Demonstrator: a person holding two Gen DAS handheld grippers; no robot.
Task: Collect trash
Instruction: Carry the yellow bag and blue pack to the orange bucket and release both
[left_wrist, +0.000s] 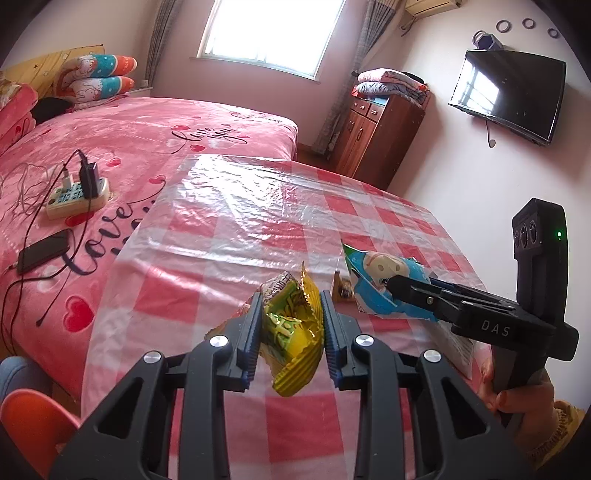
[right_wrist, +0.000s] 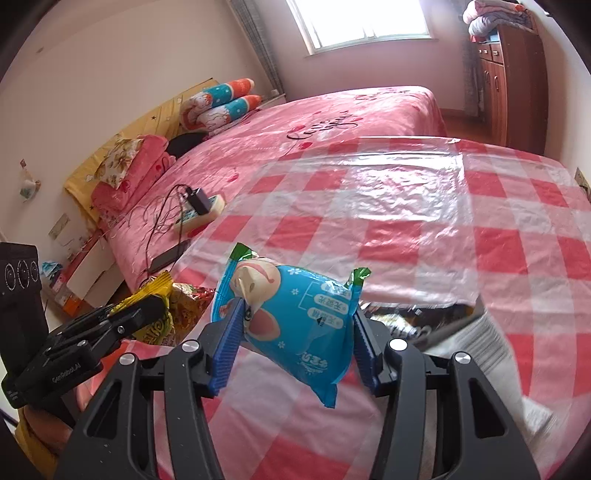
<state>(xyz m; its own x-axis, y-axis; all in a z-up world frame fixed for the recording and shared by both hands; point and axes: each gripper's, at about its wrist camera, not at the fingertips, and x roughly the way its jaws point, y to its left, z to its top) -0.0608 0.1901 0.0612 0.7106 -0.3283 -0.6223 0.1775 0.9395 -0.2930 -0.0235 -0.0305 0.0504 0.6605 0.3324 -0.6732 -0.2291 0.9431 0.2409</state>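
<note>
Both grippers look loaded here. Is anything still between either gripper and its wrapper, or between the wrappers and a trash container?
Nothing sits between gripper and wrapper: the left gripper is shut on the yellow snack wrapper, the right gripper on the blue snack packet, both lifted off the checkered table. No bin or bag shows in either view, so that path cannot be judged.

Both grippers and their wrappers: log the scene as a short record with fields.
left gripper: shut on yellow wrapper
right gripper: shut on blue wrapper
surface: table with red checked cloth under clear plastic
wrappers: both lifted off the cloth
left on table: small brown wrapper
background: pink bed, power strip
</note>
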